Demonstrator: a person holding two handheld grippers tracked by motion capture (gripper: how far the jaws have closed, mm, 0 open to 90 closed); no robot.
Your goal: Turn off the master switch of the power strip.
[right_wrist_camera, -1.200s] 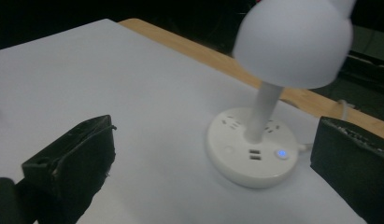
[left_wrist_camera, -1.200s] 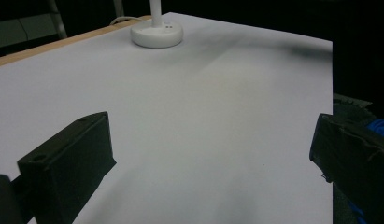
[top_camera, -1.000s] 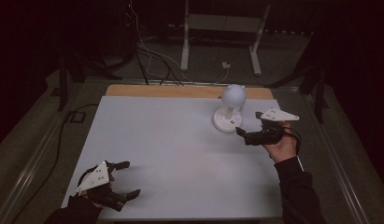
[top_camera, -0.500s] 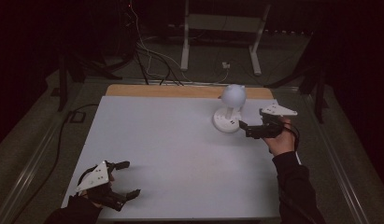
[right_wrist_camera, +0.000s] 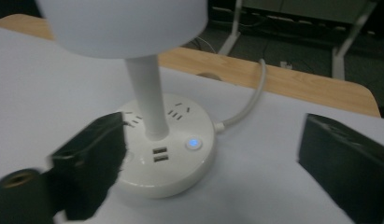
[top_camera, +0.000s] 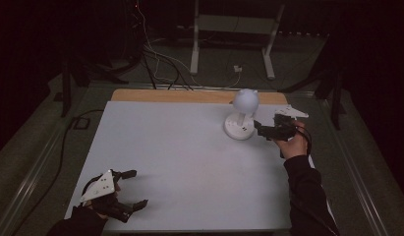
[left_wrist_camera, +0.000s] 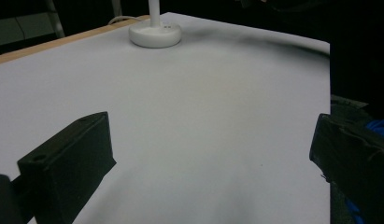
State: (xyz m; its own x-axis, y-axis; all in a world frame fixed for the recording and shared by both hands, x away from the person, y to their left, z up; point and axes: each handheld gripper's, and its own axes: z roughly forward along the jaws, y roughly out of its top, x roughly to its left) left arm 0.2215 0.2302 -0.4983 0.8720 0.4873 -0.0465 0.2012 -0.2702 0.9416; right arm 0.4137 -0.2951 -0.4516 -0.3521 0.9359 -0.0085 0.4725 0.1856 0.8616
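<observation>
A white desk lamp with a round head and a round base stands at the back right of the white table. In the right gripper view its base shows sockets, USB ports and a lit blue button. My right gripper is open just right of the base, one jaw over the base's edge, nothing held. My left gripper rests open at the front left corner, far from the lamp.
A white cord runs from the lamp base over the wooden back edge. Cables and a metal stand's legs lie on the floor beyond the table. The room around is dark.
My right gripper has moved left and slightly away, closing in on the lamp's base. The left gripper has stayed where it was.
</observation>
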